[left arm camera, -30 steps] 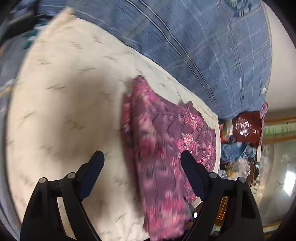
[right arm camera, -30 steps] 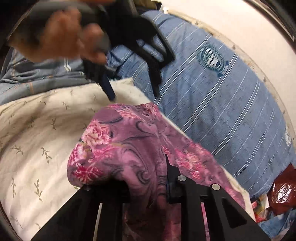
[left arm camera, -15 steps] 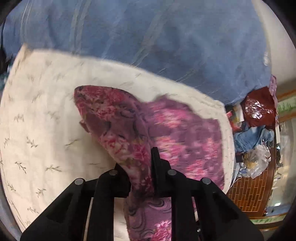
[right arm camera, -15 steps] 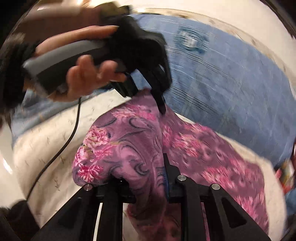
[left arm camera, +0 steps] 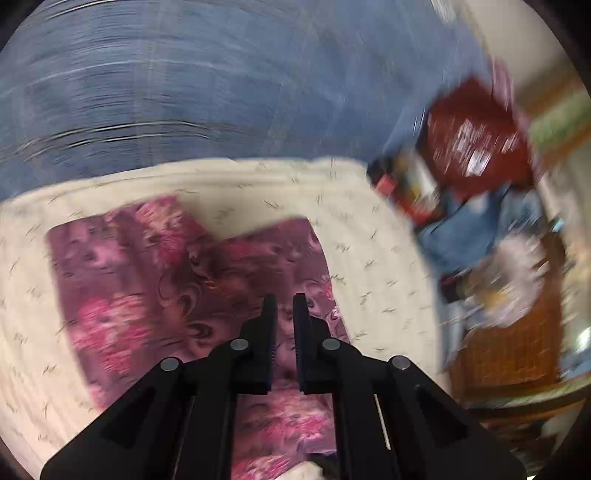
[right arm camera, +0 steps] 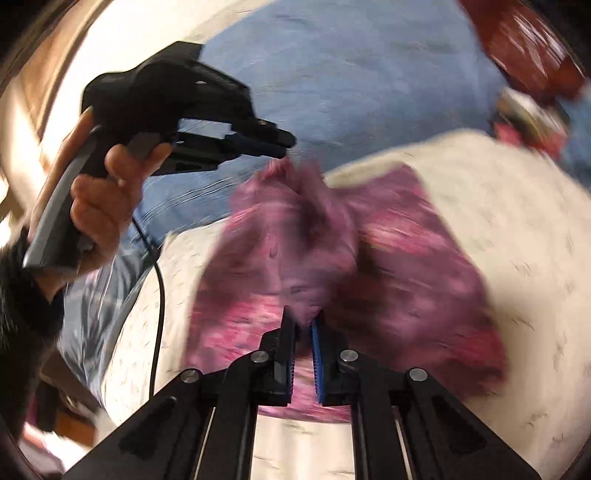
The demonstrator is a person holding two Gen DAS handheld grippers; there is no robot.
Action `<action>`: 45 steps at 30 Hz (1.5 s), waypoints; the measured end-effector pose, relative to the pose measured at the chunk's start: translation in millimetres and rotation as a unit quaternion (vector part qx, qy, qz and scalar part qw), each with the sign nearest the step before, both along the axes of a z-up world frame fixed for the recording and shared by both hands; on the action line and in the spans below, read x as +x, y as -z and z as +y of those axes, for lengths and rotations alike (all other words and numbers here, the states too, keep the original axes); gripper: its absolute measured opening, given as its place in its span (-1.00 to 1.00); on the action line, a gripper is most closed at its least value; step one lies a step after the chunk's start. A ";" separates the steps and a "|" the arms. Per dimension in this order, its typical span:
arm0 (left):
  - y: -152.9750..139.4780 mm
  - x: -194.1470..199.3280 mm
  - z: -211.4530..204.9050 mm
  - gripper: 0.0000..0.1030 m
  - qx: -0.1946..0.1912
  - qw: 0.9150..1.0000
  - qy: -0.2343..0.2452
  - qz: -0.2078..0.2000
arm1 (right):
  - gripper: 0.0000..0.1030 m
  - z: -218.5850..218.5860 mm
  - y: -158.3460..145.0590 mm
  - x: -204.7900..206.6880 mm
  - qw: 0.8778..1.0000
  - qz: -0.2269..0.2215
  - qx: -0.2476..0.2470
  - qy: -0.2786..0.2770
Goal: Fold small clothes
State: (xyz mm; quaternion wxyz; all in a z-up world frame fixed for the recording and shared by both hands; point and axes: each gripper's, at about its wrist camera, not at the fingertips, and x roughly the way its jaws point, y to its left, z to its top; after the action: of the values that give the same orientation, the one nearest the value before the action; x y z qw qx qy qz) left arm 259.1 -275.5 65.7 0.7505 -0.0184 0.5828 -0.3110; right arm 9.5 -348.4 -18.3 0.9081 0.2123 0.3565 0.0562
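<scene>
Crumpled floral garment (left arm camera: 177,291), soft folds

A cream sheet (left arm camera: 369,221) printed with small dark sprigs covers the bed across the middle of the left wrist view. Beyond it, from nine to one o'clock, lies a blue striped bedspread (left arm camera: 184,92), blurred. At two o'clock a shiny dark red bag (left arm camera: 476,140) sits above a heap of blue cloth (left arm camera: 465,236) and a pale plastic bag (left arm camera: 517,280). At four o'clock stands brown wooden latticework (left arm camera: 513,350). A pale wall (left arm camera: 517,33) shows at one o'clock.
</scene>
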 end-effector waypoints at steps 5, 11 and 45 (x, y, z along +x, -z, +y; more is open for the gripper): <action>31.3 0.8 -42.7 -0.75 0.069 0.996 0.018 0.046 | -0.76 -60.2 45.1 -1.1 0.993 0.055 0.098 0.029; 8.5 13.4 -38.8 0.47 0.158 0.987 0.009 0.006 | 0.51 -74.4 34.0 -6.8 0.985 -0.023 0.168 -0.011; 16.8 -59.4 -109.6 -0.81 0.157 0.985 0.068 -0.038 | -0.81 -77.5 4.1 -15.6 0.972 -0.104 0.207 -0.050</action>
State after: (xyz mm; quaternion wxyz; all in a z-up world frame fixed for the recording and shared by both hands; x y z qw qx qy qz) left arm 199.7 -385.2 48.9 0.7427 0.1506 0.5955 -0.2666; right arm -6.1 -425.9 -22.4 0.8729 0.3703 0.2505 0.1956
